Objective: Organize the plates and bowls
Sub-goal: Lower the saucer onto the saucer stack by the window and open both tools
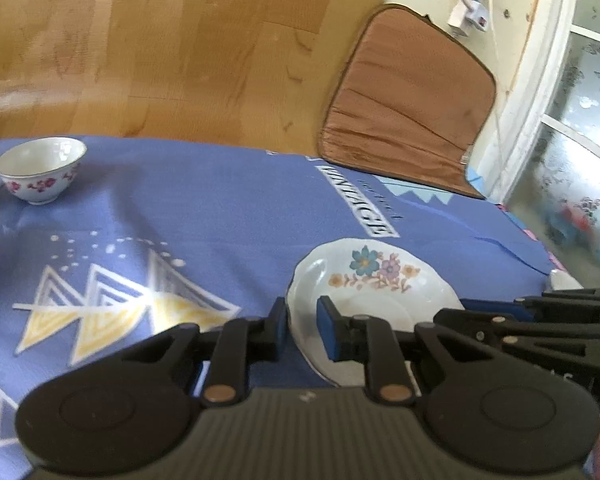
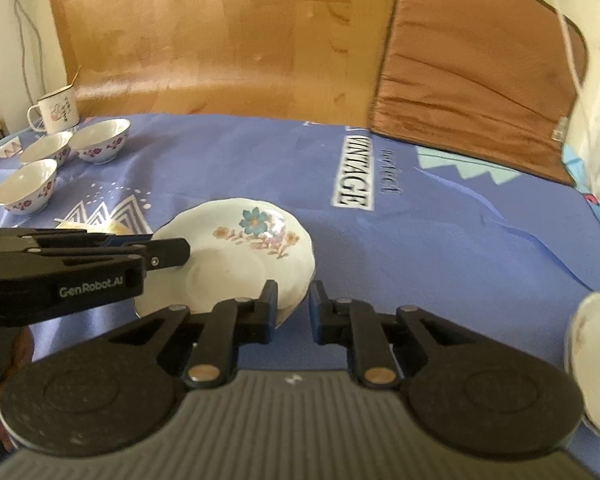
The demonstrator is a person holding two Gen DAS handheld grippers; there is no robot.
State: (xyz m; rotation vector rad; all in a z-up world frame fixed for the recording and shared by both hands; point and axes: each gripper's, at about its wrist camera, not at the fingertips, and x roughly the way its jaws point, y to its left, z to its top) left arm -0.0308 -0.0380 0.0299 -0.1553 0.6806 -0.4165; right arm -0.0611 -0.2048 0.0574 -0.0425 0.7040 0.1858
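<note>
Plate, white glazed ceramic with a scalloped rim and a floral print, sits tilted on the blue tablecloth, near the front edge and well apart from the bowls

Left gripper: jaws nearly together, pinching the plate's near-left rim, one blue pad inside the rim and one outside

Right gripper: jaws drawn close on the plate's right rim; left finger overlaps the rim edge, right finger sits just outside it. Pads appear to press on the rim, though contact on the outer side is not fully clear

Three bowls, white with pink flower motifs, stand clustered at far left beside an enamel mug. Another white dish shows blurred at the right edge of the right wrist view

Risks, judged from this pose:
- Glazed rim is smooth and thin, and both grips are at the very edge, so the plate could slip out if either hand pulls unevenly
- Two opposing pinches on one rigid plate: any disagreement between the hands would twist it or chip the scallops
- Cloth is soft and creased, so dragging the plate instead of lifting it could bunch the fabric toward the bowls

Brown cushion leans against the wooden panel behind, clear of the work
</note>
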